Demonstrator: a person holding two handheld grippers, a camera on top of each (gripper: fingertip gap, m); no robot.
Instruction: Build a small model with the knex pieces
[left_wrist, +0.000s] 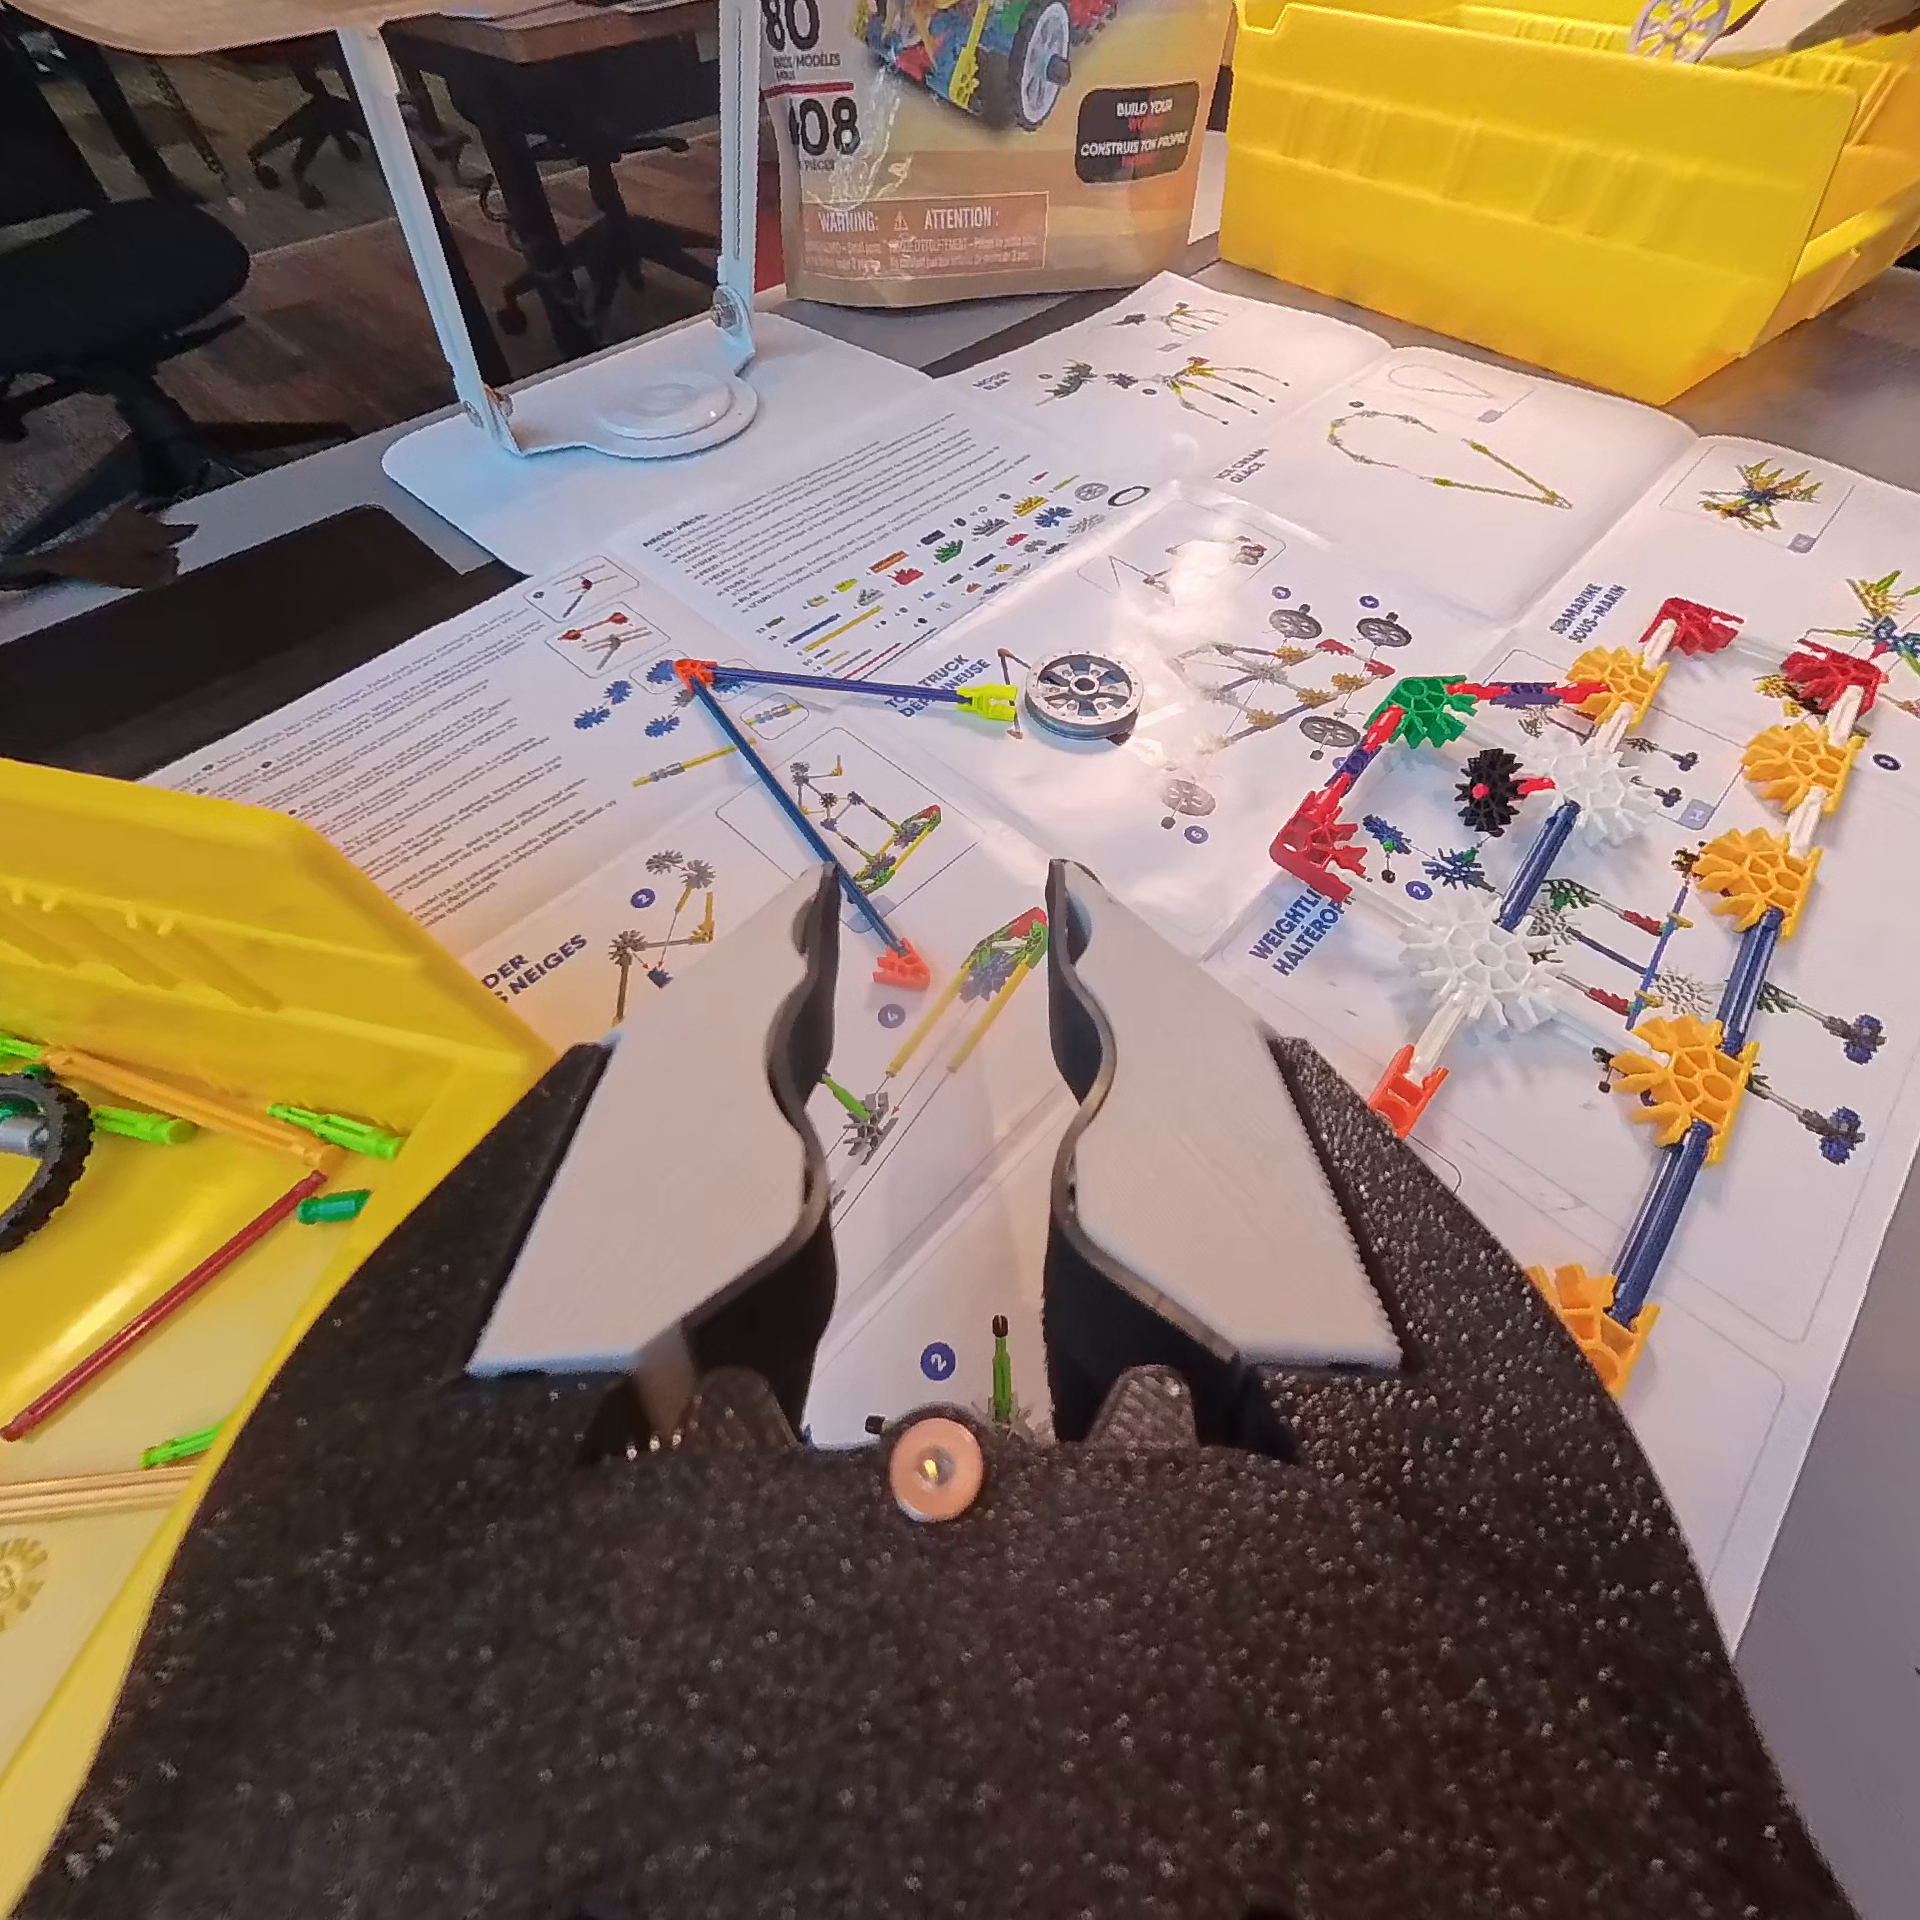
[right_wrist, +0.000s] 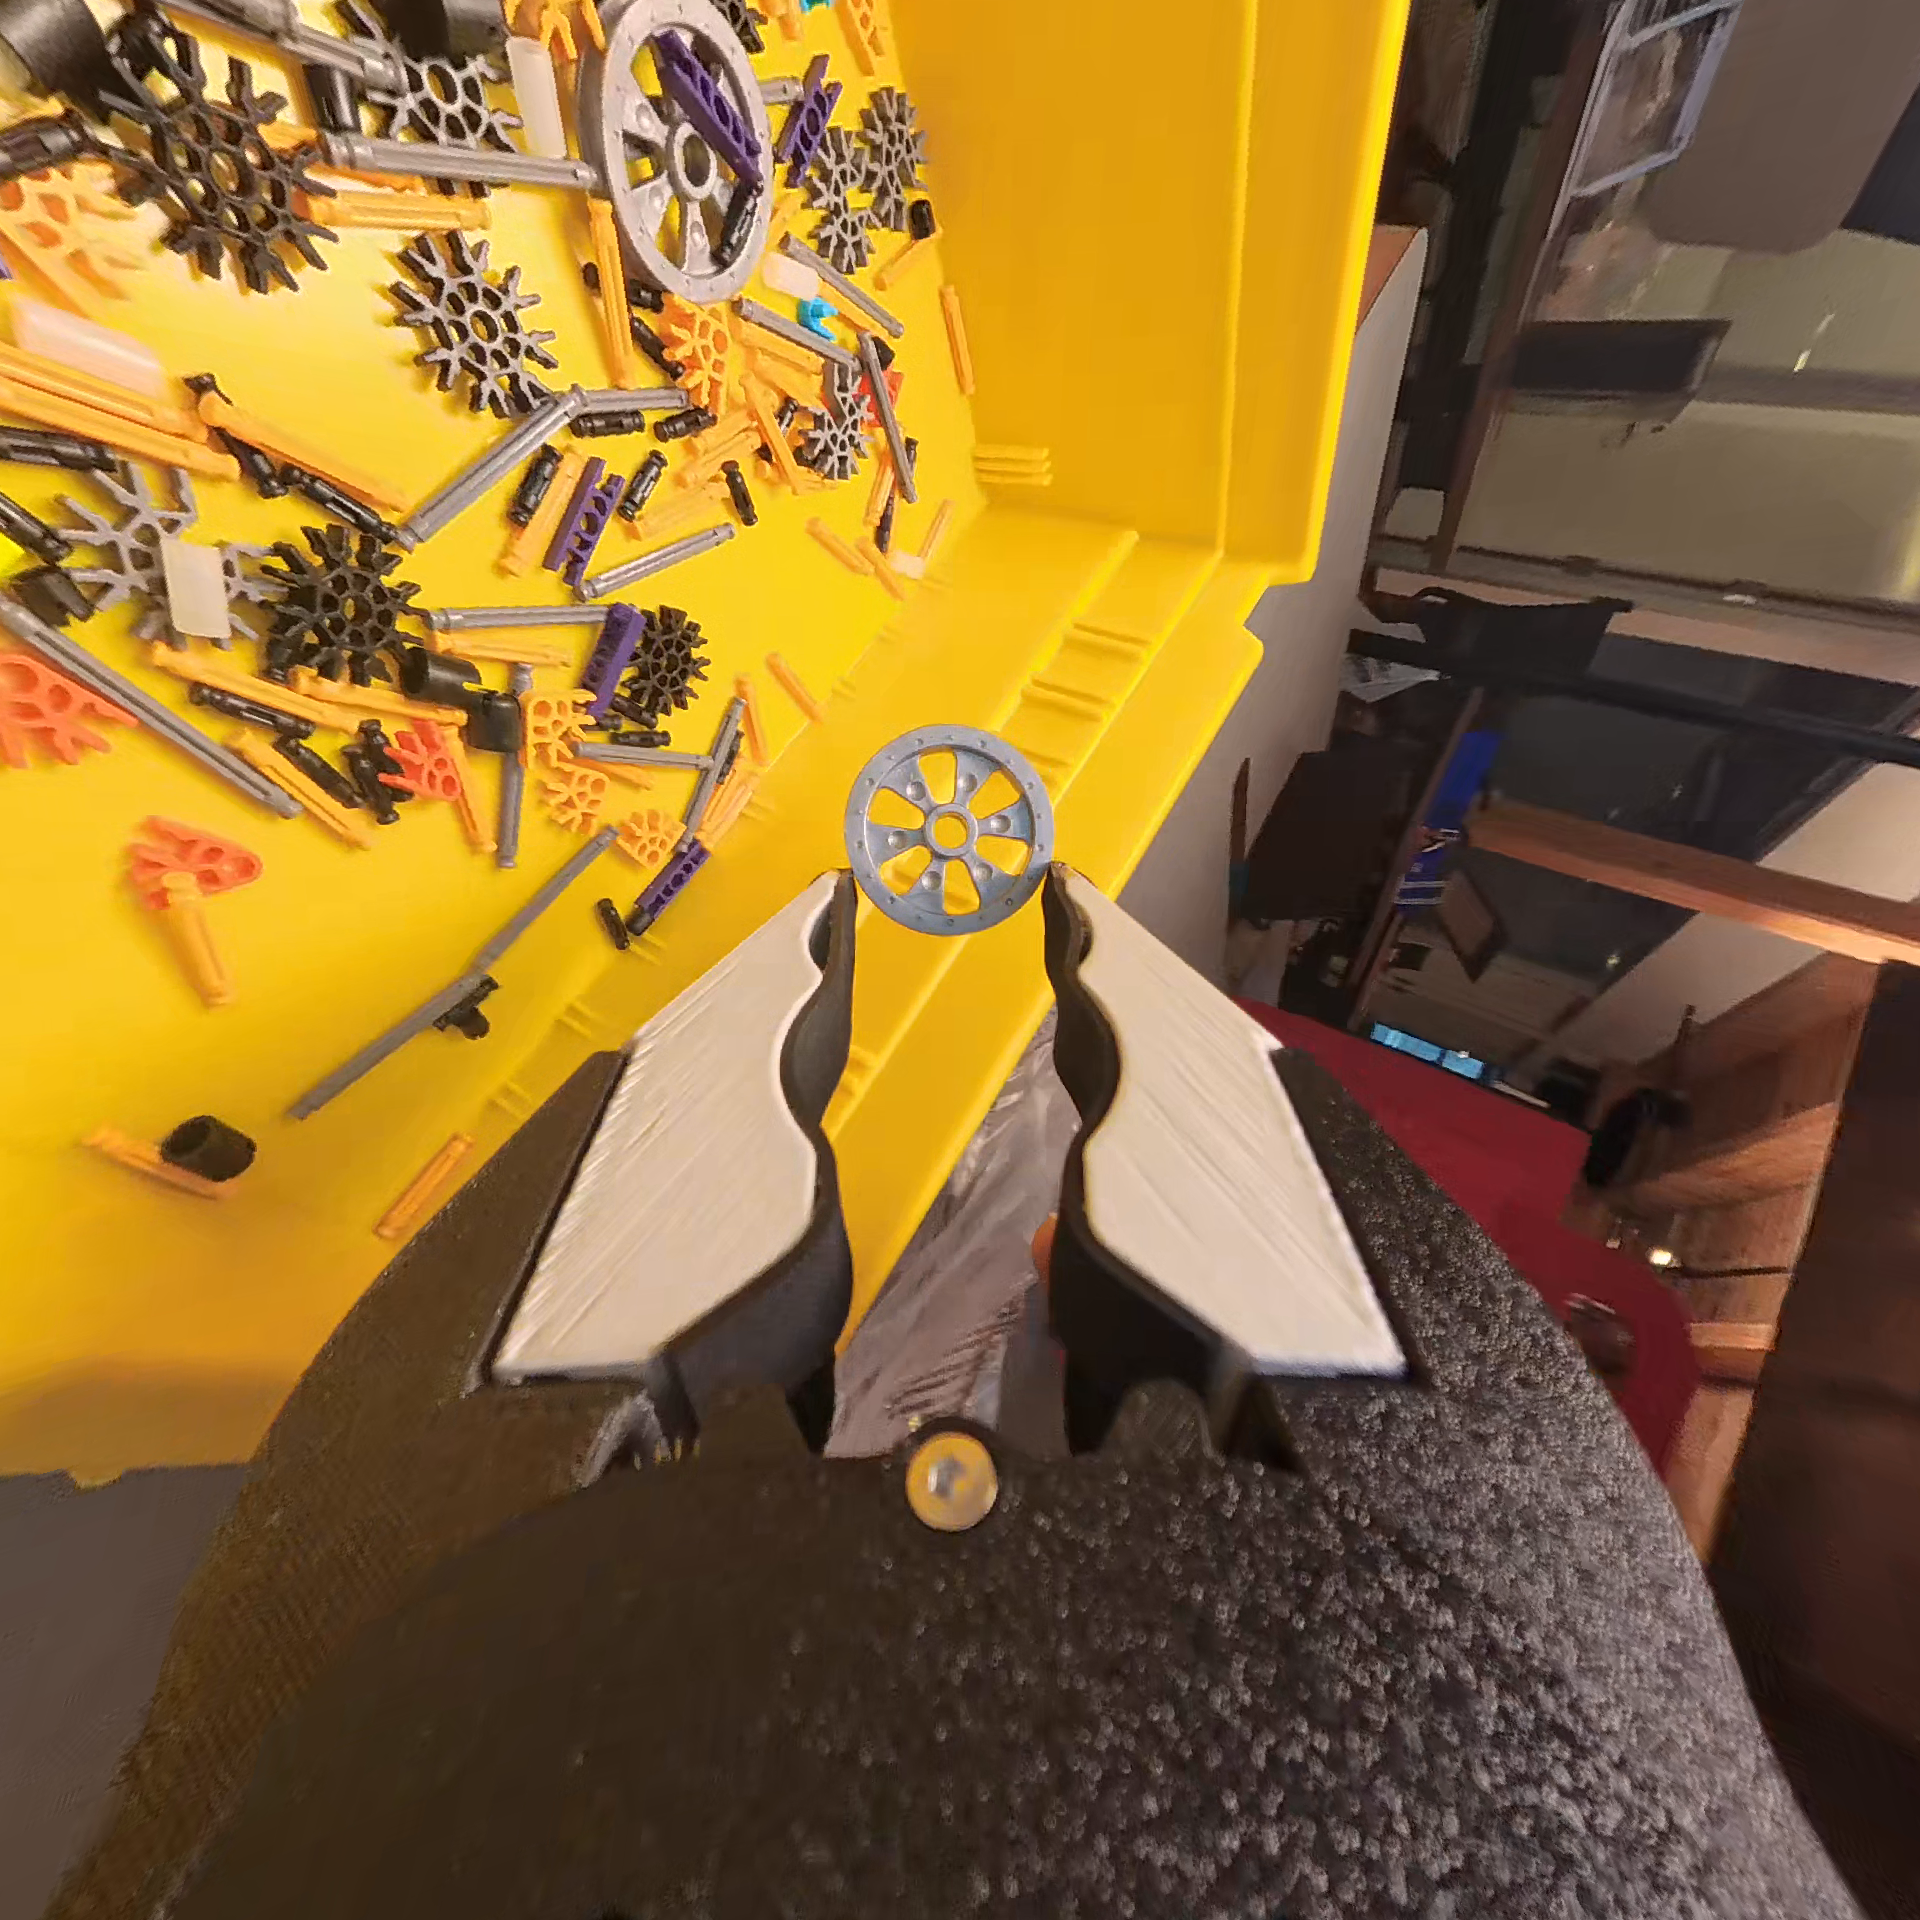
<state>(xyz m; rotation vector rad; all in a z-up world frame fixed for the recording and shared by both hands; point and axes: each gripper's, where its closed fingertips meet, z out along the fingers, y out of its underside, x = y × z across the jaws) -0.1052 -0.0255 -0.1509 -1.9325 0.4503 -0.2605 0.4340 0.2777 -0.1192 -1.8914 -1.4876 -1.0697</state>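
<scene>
The right tool (right_wrist: 948, 883) pinches a small grey wheel (right_wrist: 948, 828) by its rim, over the yellow bin's (right_wrist: 1091, 343) edge. The left tool (left_wrist: 940, 883) gapes empty above the instruction sheet (left_wrist: 1039, 582), an orange connector (left_wrist: 900, 964) just beside its left fingertip.

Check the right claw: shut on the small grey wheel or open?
Shut on it. The right claw pinches the small grey wheel by its rim between both fingertips, lifted clear of the yellow bin.

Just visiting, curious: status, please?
Right tool shut on small grey wheel, over yellow bin. Left tool open, empty, above blue rod.
</scene>
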